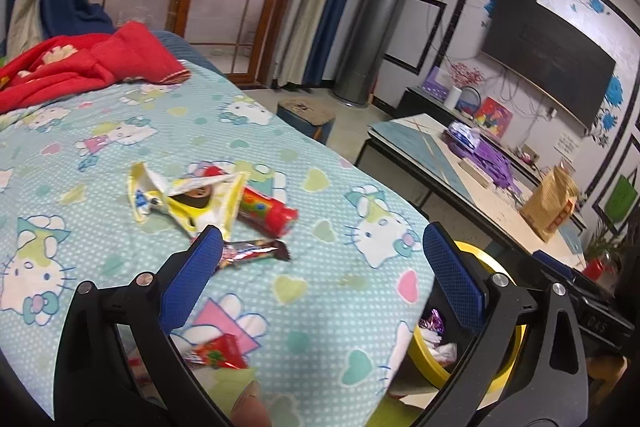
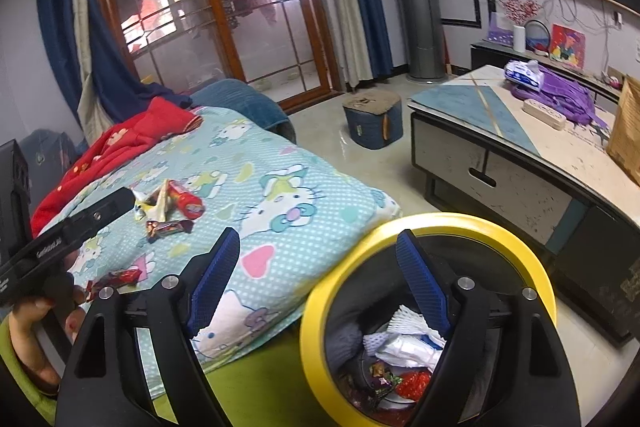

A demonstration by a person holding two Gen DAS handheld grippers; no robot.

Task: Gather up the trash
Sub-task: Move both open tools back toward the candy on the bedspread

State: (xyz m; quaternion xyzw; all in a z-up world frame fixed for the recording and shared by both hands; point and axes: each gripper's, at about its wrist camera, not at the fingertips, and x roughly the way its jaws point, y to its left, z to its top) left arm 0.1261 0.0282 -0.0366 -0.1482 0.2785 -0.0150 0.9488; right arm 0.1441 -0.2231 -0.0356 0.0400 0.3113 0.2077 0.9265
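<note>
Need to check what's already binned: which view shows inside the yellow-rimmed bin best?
Right wrist view: it looks down into the yellow-rimmed bin, showing wrappers and white paper inside. Left wrist view catches only a slice of its rim behind the gripper finger.

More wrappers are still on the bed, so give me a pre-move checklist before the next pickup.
1. Left hand-held gripper open and empty: ok.
2. Right hand-held gripper open, nothing between its pads, over the yellow-rimmed bin: ok.
3. Bin has room: ok, trash lies low inside.
4. Trash remaining on the blanket: not ok; yellow wrapper, red tube, dark candy bar wrapper, red packet.
5. Nearest target unobstructed: ok, the candy bar wrapper lies just past the left fingertip.
</note>
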